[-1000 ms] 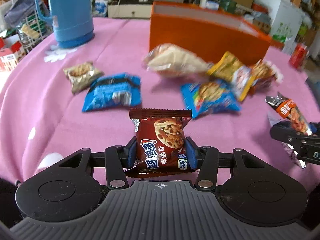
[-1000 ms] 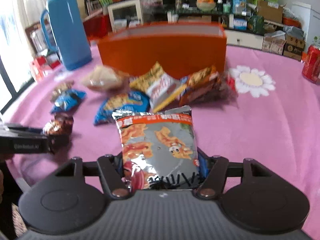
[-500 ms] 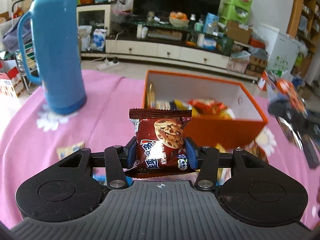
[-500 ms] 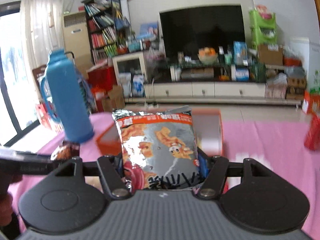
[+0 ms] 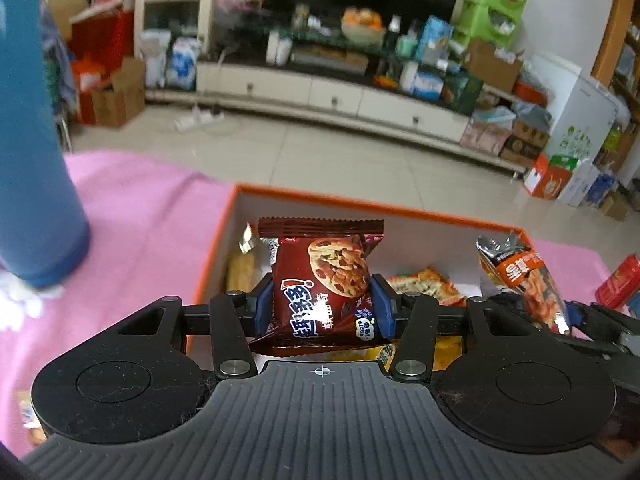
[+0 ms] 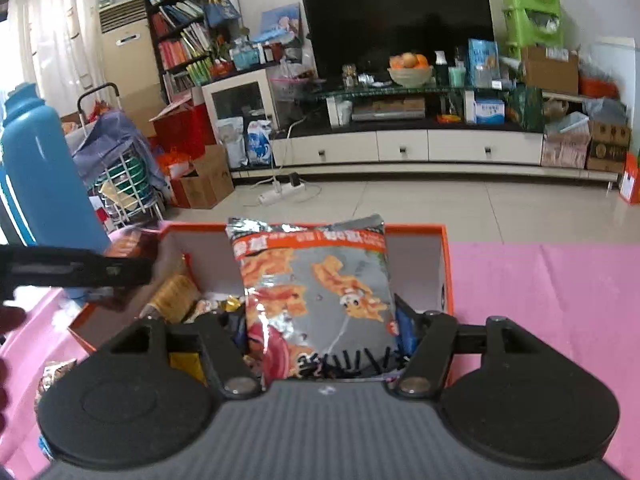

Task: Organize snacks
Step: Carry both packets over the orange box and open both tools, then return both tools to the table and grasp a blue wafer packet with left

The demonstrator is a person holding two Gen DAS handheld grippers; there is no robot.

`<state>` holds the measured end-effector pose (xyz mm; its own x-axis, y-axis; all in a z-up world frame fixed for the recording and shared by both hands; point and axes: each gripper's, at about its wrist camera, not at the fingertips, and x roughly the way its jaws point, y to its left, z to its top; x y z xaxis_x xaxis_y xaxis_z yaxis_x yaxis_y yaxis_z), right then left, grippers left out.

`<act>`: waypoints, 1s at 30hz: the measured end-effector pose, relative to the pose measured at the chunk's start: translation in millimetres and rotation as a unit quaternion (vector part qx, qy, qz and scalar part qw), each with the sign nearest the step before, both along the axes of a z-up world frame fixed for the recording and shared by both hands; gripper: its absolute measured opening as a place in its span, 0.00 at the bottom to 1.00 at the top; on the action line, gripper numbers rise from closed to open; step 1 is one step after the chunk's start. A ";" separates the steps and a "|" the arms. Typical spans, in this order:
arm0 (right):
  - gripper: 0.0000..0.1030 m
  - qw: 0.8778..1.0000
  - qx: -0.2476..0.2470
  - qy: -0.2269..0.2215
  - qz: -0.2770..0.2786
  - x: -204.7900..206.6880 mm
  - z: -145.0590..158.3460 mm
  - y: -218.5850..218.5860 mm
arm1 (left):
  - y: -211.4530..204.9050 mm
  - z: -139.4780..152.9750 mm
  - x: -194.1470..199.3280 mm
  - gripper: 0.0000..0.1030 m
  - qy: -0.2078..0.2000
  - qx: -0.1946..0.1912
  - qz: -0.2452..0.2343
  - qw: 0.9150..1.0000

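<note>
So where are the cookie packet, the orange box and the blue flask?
cookie packet (image 5: 320, 280): left wrist view, on the cookie picture on its front.
orange box (image 5: 360, 202): left wrist view, on its far rim.
blue flask (image 6: 44, 184): right wrist view, on its body.

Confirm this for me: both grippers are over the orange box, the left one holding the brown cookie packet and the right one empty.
Not quite: the right gripper is not empty. The right wrist view shows it shut on a silver and orange snack bag. The rest stands: both are over the orange box, and the left gripper holds the brown cookie packet.
</note>
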<state>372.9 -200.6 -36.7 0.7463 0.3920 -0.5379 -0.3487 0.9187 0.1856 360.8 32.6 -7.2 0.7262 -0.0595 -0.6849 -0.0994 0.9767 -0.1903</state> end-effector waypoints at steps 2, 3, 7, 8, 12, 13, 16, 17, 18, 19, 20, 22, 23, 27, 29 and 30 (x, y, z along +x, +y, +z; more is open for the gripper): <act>0.63 1.000 -0.013 -0.001 0.003 0.2 -4.5 4.5 | -1.1 -11.0 8.6 0.25 0.018 0.001 -0.002 1.000; 0.63 1.000 -0.018 -0.001 0.003 -0.2 -7.1 6.1 | -1.9 -15.4 11.5 0.25 0.024 0.007 -0.004 1.000; 0.67 0.999 -0.043 -0.003 0.002 0.0 -15.8 12.1 | -7.1 -23.7 14.0 0.27 0.032 0.025 -0.020 0.999; 0.68 0.999 -0.049 -0.004 0.004 -1.2 -16.3 13.2 | -7.6 -22.0 11.1 0.30 0.026 0.028 -0.022 0.999; 0.76 0.999 -0.043 -0.012 0.002 -6.5 -12.3 12.4 | -6.4 -0.2 -10.0 0.57 -0.021 0.035 -0.023 0.999; 0.80 0.999 -0.037 -0.019 0.000 -8.2 -8.0 10.9 | -4.9 5.9 -17.7 0.58 -0.033 0.040 -0.023 0.998; 0.91 0.998 -0.022 -0.052 -0.012 -21.5 11.6 5.9 | 1.5 26.1 -49.3 0.60 -0.062 0.043 -0.024 0.997; 0.91 0.998 -0.014 -0.063 -0.013 -26.5 18.9 3.8 | 3.8 30.6 -60.5 0.63 -0.068 0.042 -0.024 0.997; 0.91 0.997 -0.004 -0.072 -0.011 -33.5 27.2 2.1 | 6.7 34.3 -75.5 0.64 -0.073 0.040 -0.024 0.996; 0.91 0.997 0.006 -0.079 -0.009 -38.7 34.5 -0.4 | 7.7 38.0 -86.4 0.67 -0.075 0.039 -0.024 0.996; 0.91 0.996 0.017 -0.084 -0.009 -47.1 41.1 -3.5 | 9.5 38.7 -101.8 0.67 -0.075 0.038 -0.024 0.996; 0.91 0.996 0.035 -0.083 -0.006 -64.8 47.7 -10.1 | 10.9 35.8 -129.5 0.67 -0.068 0.036 -0.028 0.997; 0.91 0.996 0.042 -0.081 -0.004 -73.4 48.7 -13.4 | 10.5 32.2 -143.1 0.68 -0.061 0.037 -0.029 0.997; 0.91 0.998 0.025 -0.054 -0.009 -127.8 29.0 -24.6 | 1.2 -0.8 -194.7 0.69 -0.013 0.042 -0.035 0.998; 0.91 1.000 0.011 -0.023 -0.017 -158.2 9.4 -30.1 | -4.3 -20.2 -215.3 0.68 0.017 0.035 -0.039 0.998; 0.91 1.000 0.009 -0.003 -0.022 -170.2 0.9 -32.4 | -6.2 -30.6 -228.0 0.67 0.031 0.032 -0.040 0.998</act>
<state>202.7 -233.0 -35.8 0.7667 0.3675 -0.5264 -0.3088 0.9300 0.1995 132.9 26.4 -37.8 0.6767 -0.0710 -0.7328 -0.0296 0.9919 -0.1234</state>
